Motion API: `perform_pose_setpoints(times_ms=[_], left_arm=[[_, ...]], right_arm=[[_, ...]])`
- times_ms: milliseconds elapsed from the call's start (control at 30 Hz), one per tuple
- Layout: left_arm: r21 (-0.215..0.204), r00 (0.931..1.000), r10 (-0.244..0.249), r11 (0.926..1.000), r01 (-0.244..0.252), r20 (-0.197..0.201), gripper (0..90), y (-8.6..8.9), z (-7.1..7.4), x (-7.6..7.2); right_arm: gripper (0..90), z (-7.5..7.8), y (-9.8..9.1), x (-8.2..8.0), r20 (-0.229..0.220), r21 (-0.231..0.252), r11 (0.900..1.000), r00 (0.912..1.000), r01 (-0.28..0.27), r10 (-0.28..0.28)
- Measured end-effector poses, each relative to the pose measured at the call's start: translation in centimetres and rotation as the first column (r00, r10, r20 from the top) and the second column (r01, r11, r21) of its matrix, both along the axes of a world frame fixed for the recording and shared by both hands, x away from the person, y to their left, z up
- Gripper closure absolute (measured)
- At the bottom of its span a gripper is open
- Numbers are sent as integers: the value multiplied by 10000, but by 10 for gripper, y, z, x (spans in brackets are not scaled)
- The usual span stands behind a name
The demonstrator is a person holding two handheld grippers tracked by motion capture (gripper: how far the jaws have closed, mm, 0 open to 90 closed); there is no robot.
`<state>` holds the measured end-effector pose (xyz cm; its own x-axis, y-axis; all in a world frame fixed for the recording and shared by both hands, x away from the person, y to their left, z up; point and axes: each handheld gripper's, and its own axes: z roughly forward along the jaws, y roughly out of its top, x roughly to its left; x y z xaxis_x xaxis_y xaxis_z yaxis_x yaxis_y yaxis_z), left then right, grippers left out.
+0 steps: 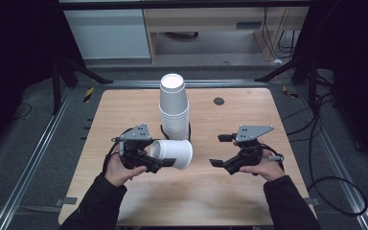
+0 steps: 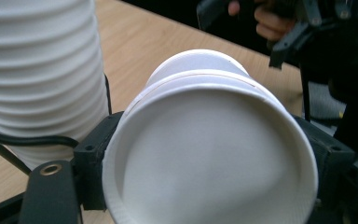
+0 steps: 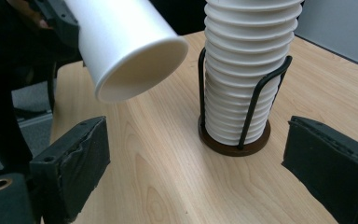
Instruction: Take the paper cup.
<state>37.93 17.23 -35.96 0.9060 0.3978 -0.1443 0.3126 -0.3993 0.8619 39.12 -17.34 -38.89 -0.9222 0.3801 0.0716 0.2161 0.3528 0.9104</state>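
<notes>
High view: cup (image 1: 172,153) held on its side by left gripper (image 1: 159,164), clear of stack (image 1: 174,108), probably freshly pulled for placing. Right gripper (image 1: 219,151) spread wide, nothing held.

Left gripper view: cup base clamped between jaws, stack close at left.

Right gripper view: cup mouth aimed toward camera; stack kept upright by wire holder (image 3: 256,100); bare table (image 3: 168,186) left in front.

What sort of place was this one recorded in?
Probably a lab recording bay, not a home: a lone wooden table ringed by metal floor rails, loose cables on grey carpet, and dark tripod legs at the sides.
</notes>
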Motion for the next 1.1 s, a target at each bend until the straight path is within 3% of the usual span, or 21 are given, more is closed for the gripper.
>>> perform_pose_setpoints(times_ms=[33,433,700,1100], left_arm=[[-333,10000,2,9994,-2,-2,214,2,1,1],[-1393,9998,-133,9901,149,119,214,-1,3,0],[-1715,9982,-304,9844,389,515,214,-8,7,-4],[-2247,9944,-716,9705,874,779,214,-19,11,-7]], right_arm=[[71,-1,-2,-2,-49,256,9997,10000,-5,7],[68,0,5,-6,-289,1189,9925,9990,-290,327],[60,2,17,-9,-434,1733,9803,9936,-952,1042],[53,7,25,-9,-299,2119,9692,9904,-1256,1349]])
